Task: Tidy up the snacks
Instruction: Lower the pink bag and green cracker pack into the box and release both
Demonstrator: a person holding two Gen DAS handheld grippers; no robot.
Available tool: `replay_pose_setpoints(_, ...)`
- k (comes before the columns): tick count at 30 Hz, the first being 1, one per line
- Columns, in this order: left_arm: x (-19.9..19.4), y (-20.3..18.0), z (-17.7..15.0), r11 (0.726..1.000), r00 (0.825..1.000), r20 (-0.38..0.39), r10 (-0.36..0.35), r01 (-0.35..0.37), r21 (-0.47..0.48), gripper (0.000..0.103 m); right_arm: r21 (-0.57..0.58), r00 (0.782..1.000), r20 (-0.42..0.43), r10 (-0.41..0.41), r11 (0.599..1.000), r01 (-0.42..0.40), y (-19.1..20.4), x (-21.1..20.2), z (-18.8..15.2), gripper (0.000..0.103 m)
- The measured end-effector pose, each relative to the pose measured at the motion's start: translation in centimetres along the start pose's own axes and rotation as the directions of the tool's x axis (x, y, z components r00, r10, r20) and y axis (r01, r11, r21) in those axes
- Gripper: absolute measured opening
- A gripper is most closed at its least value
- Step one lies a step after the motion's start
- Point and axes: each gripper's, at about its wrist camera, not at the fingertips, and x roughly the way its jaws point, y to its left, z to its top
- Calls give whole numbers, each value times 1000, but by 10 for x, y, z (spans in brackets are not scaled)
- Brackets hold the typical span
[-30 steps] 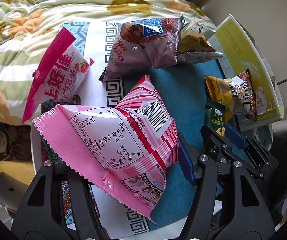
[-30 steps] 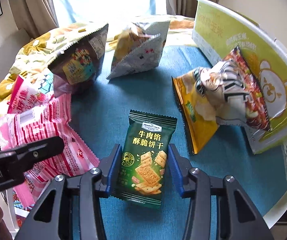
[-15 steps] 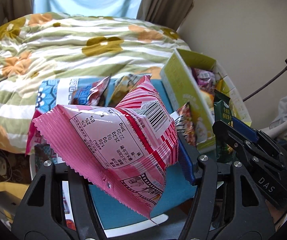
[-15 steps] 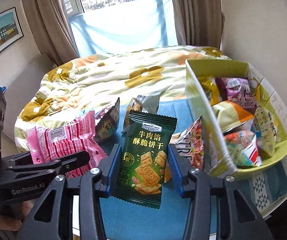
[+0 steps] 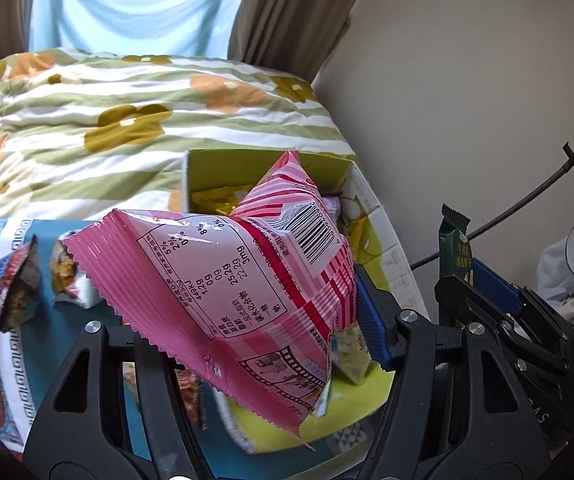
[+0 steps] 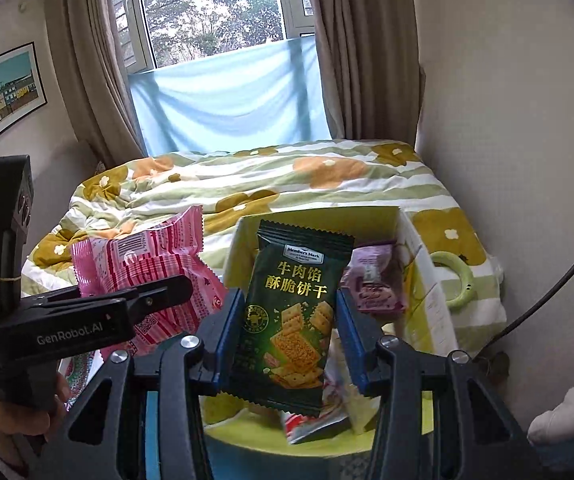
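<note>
My left gripper (image 5: 253,320) is shut on a pink striped snack bag (image 5: 247,280) and holds it in the air over the yellow-green snack box (image 5: 383,248). My right gripper (image 6: 289,328) is shut on a dark green cracker packet (image 6: 291,312) and holds it above the same box (image 6: 419,280). The pink bag (image 6: 147,276) and the left gripper (image 6: 87,320) show at the left of the right wrist view. The green packet (image 5: 455,248) shows at the right of the left wrist view. The box holds several snack packs.
Two snack bags (image 5: 43,276) lie on the blue tablecloth (image 5: 99,316) at the left. A flowered quilt (image 6: 287,184) covers the bed behind the table. A wall is at the right. A green ring (image 6: 457,280) lies on the quilt beside the box.
Both grippers have risen from the table with their packs and moved toward the box, which now sits right below them. The table's loose snacks have dropped out of view.
</note>
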Motion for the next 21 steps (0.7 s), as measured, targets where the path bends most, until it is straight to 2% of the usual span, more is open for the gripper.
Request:
replay_pose_setpoints(4,38,-30,8,1000,1000,-16,-2,2,-20,62,1,1000,-19,2,1000,-2,-39,7,7,42)
replay_pose_setpoints(5,46,-35,9,1000,1000,-21,9,-9,-19,67,0,1000,-26,4,1000,-4,-46,9,8,42)
replay_pose_setpoints(8,62,-46,9,996,995,-47,87,-87,-2,103,9,999,-44,14,1000,-14,-62,16,9,42)
replay_pose_setpoints(13,53,-31,-5,989,989,-59,138,-141,-45,103,28,997,-70,44,999,-42,-75,27,9,42)
replay_pose_setpoints(18,33,-1,-22,985,990,-54,130,-136,-107,103,23,994,-88,67,998,-65,-74,38,9,42)
replay_pose_setpoints(21,20,9,-27,980,986,-44,160,-164,-117,103,18,993,-84,78,997,-77,-73,42,12,42)
